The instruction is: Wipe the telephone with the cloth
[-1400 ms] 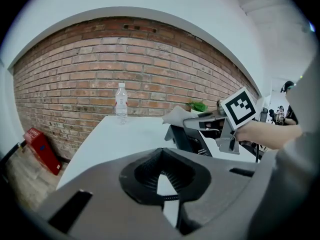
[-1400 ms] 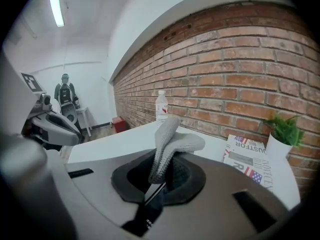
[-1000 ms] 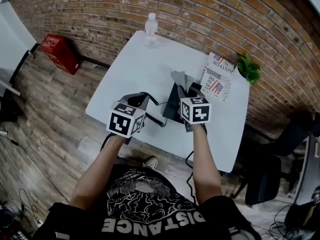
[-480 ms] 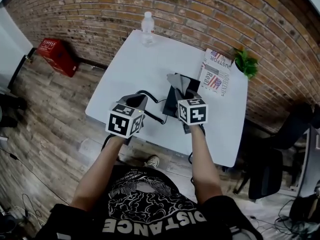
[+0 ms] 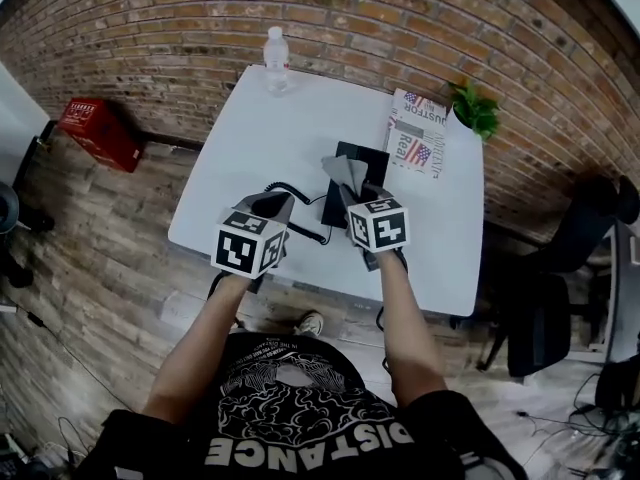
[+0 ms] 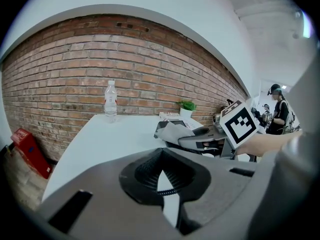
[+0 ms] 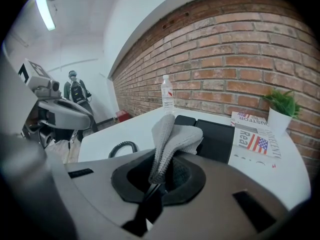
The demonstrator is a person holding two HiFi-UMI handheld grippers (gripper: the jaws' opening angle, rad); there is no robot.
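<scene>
While the right gripper (image 7: 157,183) clamps a grey knitted cloth (image 7: 172,134) between its jaws, the cloth's free end stands up and folds forward over the near edge of the black telephone (image 7: 216,135). The telephone lies flat on the white table (image 5: 290,118), toward its right half, with a magazine (image 5: 414,138) just beyond it and a small potted plant (image 5: 474,110) at the far right corner by the brick wall. From the head view the cloth hangs right over the telephone's near end, though whether it actually touches the surface is hard to make out from there. The left gripper (image 6: 161,176) hovers over the table's near edge, to the left of the telephone; its jaws are drawn together at the tips with nothing between them, only white tabletop showing through the slit. A black coiled cord (image 5: 290,192) curls on the table between the two grippers. A clear water bottle (image 5: 275,54) stands upright at the far edge, well apart from everything else. On the wooden floor to the left sits a red crate (image 5: 96,130).
</scene>
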